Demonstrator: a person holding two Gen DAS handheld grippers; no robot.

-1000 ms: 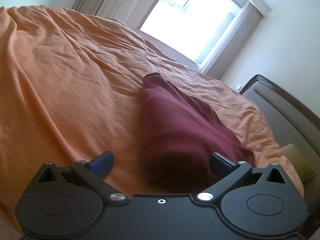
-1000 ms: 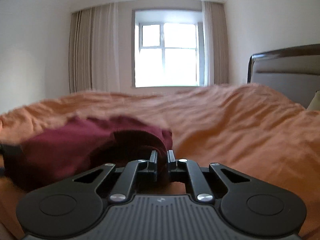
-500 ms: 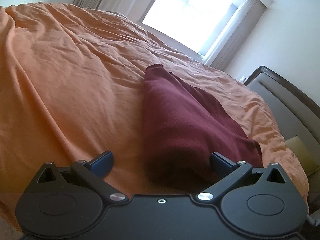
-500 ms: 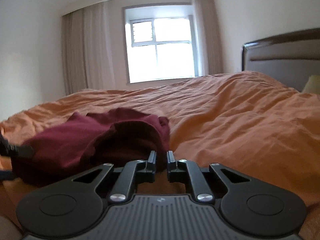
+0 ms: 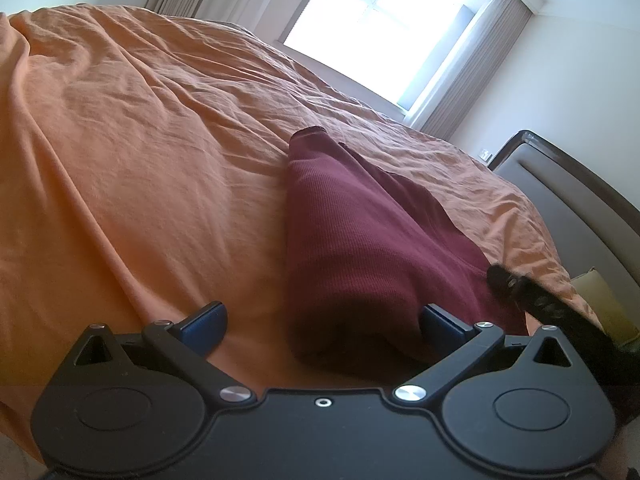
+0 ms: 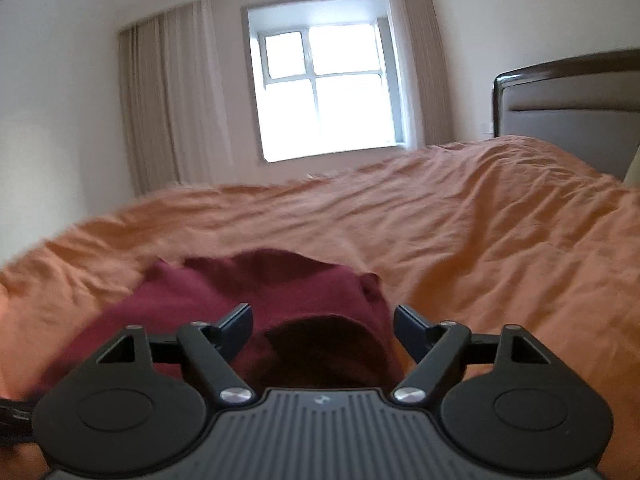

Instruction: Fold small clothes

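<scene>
On the orange bedspread [image 5: 140, 152] lies the maroon garment [image 5: 360, 248], folded into a long bundle. Both the left gripper [image 5: 322, 322] and the right gripper [image 6: 323, 322] hover at its near end, jaws spread and gripping nothing. Squaring the fold would best start with a low pinch of every layer together, since loose edges may slip.

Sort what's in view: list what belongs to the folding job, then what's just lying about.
Job:
- maroon garment, folded, lying on the bed
- left gripper, jaws open
- right gripper, jaws open

Lying about:
- orange bedspread
- headboard
- pillow
- window, curtains
</scene>
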